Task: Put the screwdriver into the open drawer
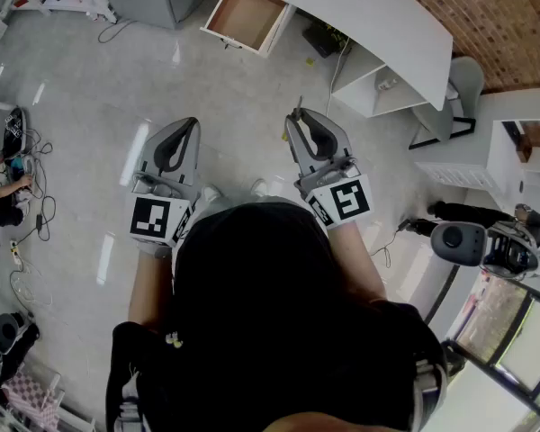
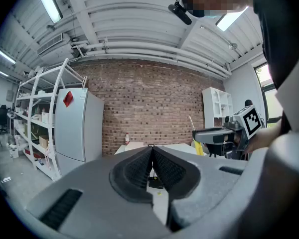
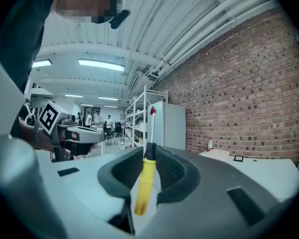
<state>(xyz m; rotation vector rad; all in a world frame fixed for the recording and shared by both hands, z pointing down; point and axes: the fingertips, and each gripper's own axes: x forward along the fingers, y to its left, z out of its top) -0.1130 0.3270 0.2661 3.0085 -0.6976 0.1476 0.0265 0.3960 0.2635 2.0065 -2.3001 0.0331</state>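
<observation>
Floor: pale grey, glossy, streaked with light.
Drawer: pulled open from white bench, brown inside.
Right gripper: over floor, well short of drawer, pinching screwdriver by yellow handle; shaft points ahead past jaw tips.
Left gripper: beside right one, equally far from drawer, jaws pressed together tip to tip.
Brick wall: behind drawer's bench.
Fridge, shelving: left of drawer.
Cables: on floor, far left of drawer.

Yellow handle, black collar on the screwdriver; grey right tongs; red-brown brick wall
</observation>
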